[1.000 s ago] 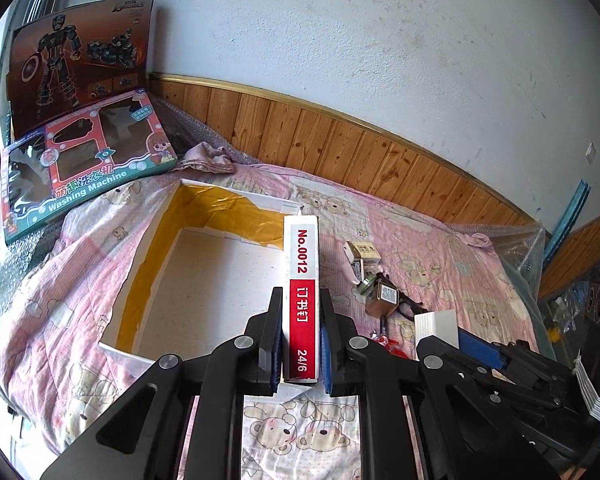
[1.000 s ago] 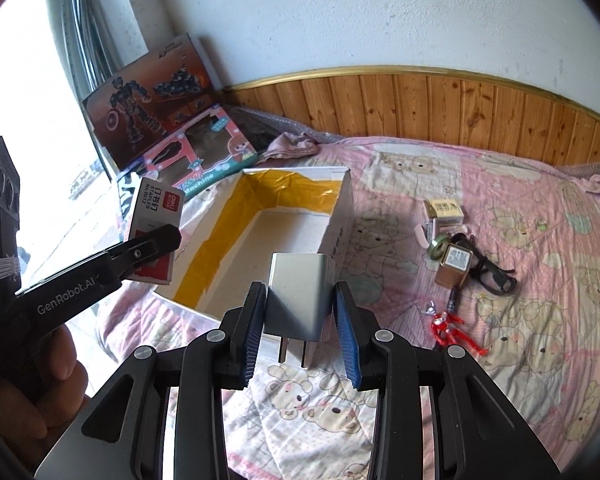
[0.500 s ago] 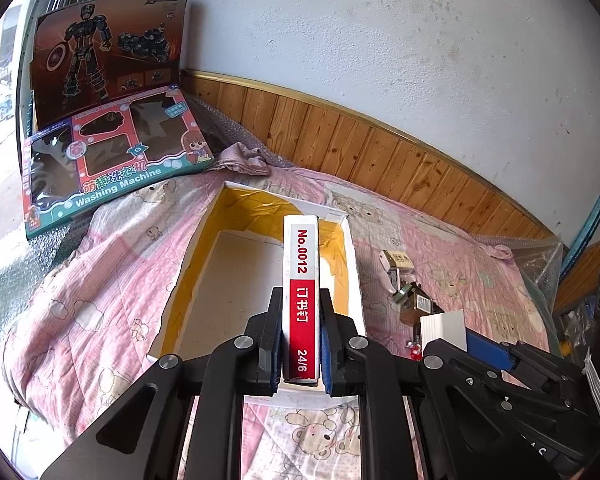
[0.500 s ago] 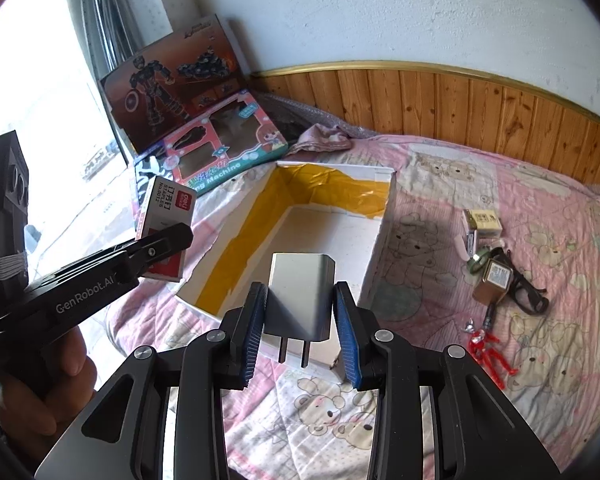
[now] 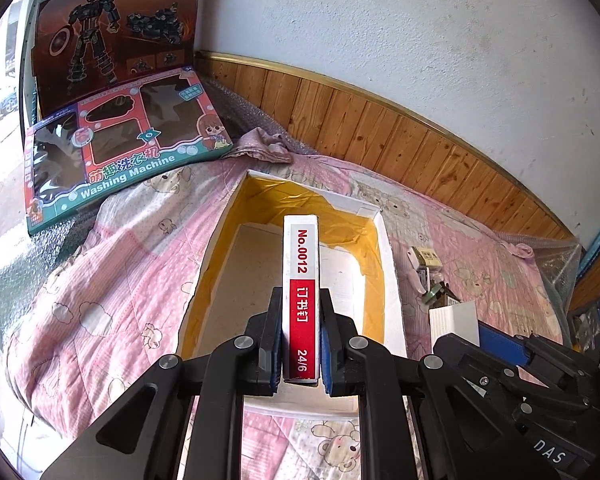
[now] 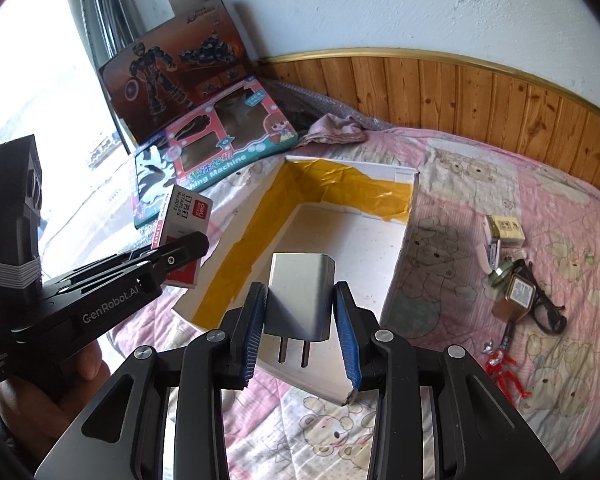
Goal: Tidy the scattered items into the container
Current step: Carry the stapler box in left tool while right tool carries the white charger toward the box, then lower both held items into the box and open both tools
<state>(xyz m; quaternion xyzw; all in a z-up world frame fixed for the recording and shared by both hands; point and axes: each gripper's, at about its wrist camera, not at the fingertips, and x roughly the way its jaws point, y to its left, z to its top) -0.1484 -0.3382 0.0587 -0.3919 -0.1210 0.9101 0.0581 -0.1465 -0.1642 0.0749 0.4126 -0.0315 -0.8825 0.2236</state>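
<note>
You are bringing both loads in toward the open container (image 5: 392,280): your left tongs (image 5: 300,344), clamping the staple box (image 5: 301,292) edge-on, are now lining it up over the near rim, so a release looks close. Your right tongs (image 6: 300,328), pinching the grey charger (image 6: 300,296), are closing on the near wall. At 3 o'clock on the bed, the scattered bits (image 6: 516,280) are too jumbled to identify.

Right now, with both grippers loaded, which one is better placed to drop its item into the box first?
Right. The right gripper holds the charger over the box's near end. The left gripper holds the staples box outside the box's left wall.
</note>
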